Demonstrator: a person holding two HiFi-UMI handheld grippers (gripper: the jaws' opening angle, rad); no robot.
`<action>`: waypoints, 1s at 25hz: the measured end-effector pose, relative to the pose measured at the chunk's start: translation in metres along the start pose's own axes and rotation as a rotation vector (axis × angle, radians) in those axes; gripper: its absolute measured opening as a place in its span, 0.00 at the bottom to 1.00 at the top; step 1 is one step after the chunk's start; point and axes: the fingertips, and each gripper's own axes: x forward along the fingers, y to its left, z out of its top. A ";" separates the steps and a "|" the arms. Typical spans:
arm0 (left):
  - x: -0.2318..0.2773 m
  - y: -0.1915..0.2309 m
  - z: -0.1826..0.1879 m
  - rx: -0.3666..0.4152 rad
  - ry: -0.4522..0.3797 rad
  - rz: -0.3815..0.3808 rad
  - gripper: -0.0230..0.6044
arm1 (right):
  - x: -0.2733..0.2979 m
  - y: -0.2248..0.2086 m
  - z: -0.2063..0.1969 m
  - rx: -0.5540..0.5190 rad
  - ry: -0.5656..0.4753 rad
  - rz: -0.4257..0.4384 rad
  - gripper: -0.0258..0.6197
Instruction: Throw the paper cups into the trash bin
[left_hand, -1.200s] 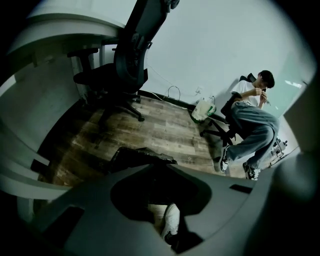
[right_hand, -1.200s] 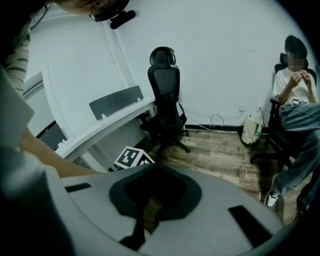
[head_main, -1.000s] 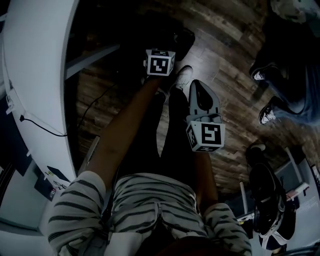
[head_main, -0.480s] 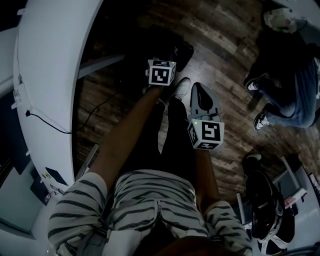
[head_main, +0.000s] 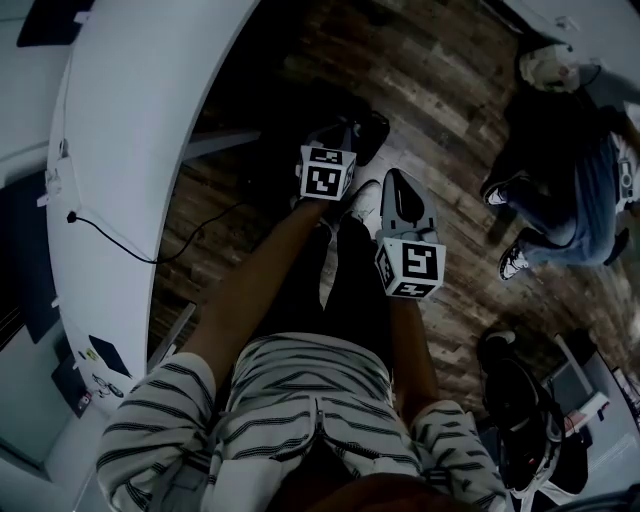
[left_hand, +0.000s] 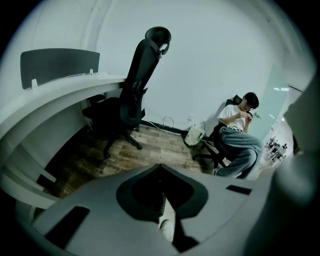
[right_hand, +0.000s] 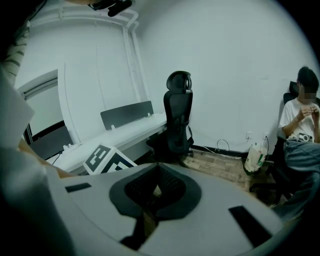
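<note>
L gripper (left_hand: 160, 167): jaws together, empty. R gripper (right_hand: 158, 166): same. Both raised over floor (head_main: 440, 90). No cups or bin in view; bearing and nearer hand undetermined.

The head view was dim and underexposed: the wooden floor (head_main: 440, 110) sank into near-black shadow, and only the white desk (head_main: 140, 150) caught enough light to read as pale. Both gripper views were brighter, with soft, even light on the white wall (left_hand: 210, 65) and no hard glare. The office chair (left_hand: 135, 95) showed as a dark silhouette, and deep shadow lay under the desk. Heavy wide-angle distortion bent straight edges into curves, and black vignetting filled the corners. In the foreground the left gripper (left_hand: 163, 207) and right gripper (right_hand: 152, 200) were large, soft and out of focus.
</note>
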 end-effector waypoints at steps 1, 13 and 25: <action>-0.006 -0.001 0.005 0.000 -0.011 -0.001 0.08 | -0.001 0.002 0.005 -0.003 -0.004 0.002 0.06; -0.080 -0.014 0.062 -0.002 -0.145 -0.029 0.08 | -0.015 0.021 0.069 -0.053 -0.086 0.004 0.06; -0.159 -0.033 0.102 0.032 -0.258 -0.060 0.08 | -0.038 0.040 0.114 -0.066 -0.153 -0.007 0.06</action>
